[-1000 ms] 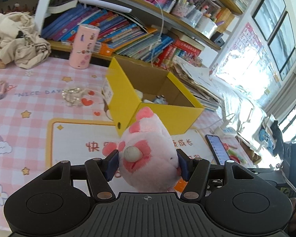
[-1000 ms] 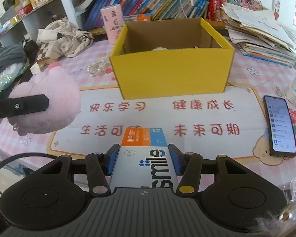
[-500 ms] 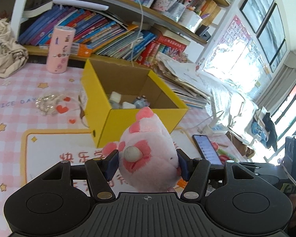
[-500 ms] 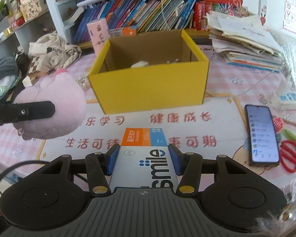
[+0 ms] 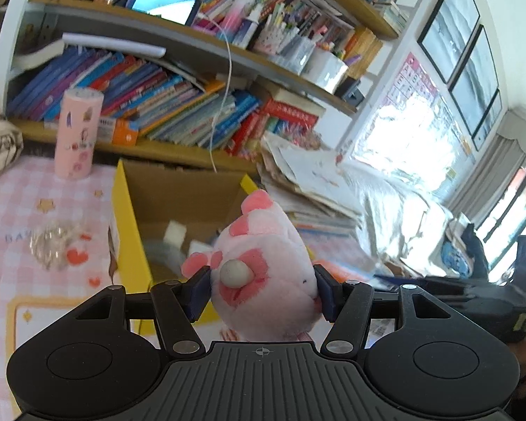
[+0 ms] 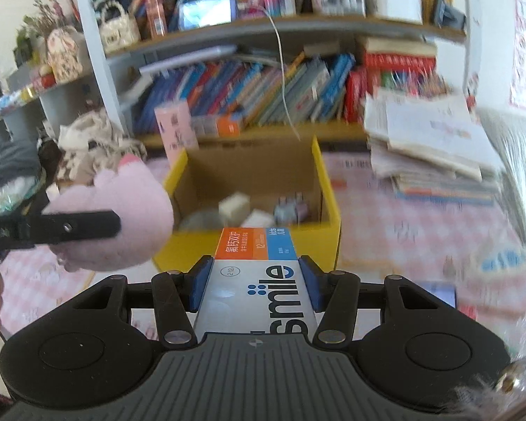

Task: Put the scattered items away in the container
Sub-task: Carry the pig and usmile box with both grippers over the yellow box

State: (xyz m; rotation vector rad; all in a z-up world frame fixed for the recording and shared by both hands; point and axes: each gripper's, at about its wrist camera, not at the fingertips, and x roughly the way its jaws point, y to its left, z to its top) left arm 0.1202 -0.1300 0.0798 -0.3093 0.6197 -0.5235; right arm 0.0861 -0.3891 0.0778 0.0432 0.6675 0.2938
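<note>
Pink plush fills the left gripper (image 5: 261, 289): a soft toy pig (image 5: 263, 280) with darker pink ears and a grey button snout, pinched from both sides by the 2 blue pads, its body bulging out between them. It hangs in the air at the near edge of the yellow cardboard box (image 5: 129, 245), which stands open on the pink checked tablecloth (image 5: 24, 203).

The right gripper (image 6: 256, 282) is clamped on a white toothpaste carton (image 6: 256, 280) printed "smile", with an orange and blue end, held flat with that end pointing at the box's front wall (image 6: 333, 242). In the right wrist view the pig (image 6: 122, 210) and 1 black finger (image 6: 73, 228) of the left gripper sit just left of the box.

Inside the box lie a few small items, among them a white block (image 6: 233, 207) and a little grey-lilac pack (image 6: 291, 208). Behind it a pink tumbler (image 5: 77, 133) stands before shelves of books (image 5: 157, 101), and a stack of papers (image 6: 427, 151) lies to the right.
</note>
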